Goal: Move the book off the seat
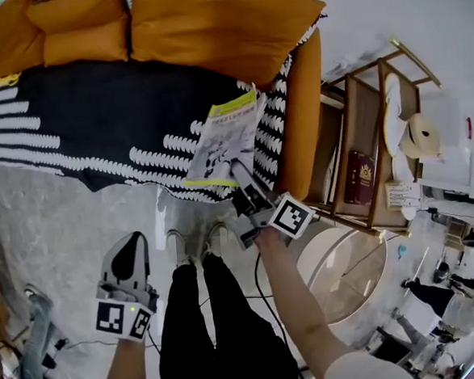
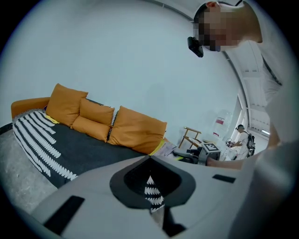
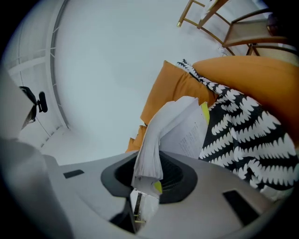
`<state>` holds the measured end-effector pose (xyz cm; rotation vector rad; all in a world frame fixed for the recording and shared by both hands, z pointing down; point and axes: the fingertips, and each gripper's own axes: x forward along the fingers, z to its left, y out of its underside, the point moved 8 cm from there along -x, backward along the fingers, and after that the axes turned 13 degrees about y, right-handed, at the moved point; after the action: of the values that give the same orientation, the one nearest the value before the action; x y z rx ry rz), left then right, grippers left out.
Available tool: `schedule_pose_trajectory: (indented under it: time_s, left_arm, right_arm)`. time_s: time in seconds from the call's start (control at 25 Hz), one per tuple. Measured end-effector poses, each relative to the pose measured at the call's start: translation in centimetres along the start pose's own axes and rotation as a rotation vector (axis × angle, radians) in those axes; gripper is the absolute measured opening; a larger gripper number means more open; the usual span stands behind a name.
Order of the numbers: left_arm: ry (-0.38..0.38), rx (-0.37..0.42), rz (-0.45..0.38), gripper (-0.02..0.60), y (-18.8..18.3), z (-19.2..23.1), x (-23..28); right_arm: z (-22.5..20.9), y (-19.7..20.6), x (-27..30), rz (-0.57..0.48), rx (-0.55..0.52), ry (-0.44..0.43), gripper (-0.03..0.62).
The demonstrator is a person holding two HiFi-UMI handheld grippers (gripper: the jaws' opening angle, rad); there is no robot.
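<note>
A thin book (image 1: 225, 141) with a white cover and yellow-green edges hangs over the front right part of the seat (image 1: 93, 105), which is covered by a black blanket with white marks. My right gripper (image 1: 240, 176) is shut on the book's near corner. In the right gripper view the book (image 3: 180, 128) stands up between the jaws of my right gripper (image 3: 144, 189), its pages bending. My left gripper (image 1: 128, 247) hangs low at the left over the floor, shut and holding nothing. The left gripper (image 2: 150, 161) points toward the sofa.
Orange cushions (image 1: 209, 24) line the sofa's back and an orange armrest (image 1: 305, 115) closes its right end. A wooden rack (image 1: 364, 151) with items stands right of the armrest, with a round pale stool (image 1: 340, 275) in front. The person's legs (image 1: 201, 309) stand on grey floor.
</note>
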<state>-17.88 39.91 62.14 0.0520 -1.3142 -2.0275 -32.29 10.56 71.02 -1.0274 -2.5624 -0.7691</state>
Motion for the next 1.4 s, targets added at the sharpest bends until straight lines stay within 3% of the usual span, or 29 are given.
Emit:
schedule_pose_trajectory:
  time_s: [0.2, 0.84, 1.4]
  left_arm:
    - [0.013, 0.036, -0.030, 0.017, -2.2, -1.9, -0.8]
    - [0.056, 0.176, -0.147, 0.017, -14.6, -9.2, -5.4]
    - [0.094, 0.239, -0.204, 0.017, -19.5, -13.5, -9.5]
  right_arm:
    - [3.8, -1.9, -3.6, -0.055, 0.011, -0.051, 0.100]
    - [17.3, -7.2, -16.9, -0.148, -0.039, -0.103, 0.100]
    - [23.4, -8.1, -25.5, -0.220, -0.038, -0.140, 0.101]
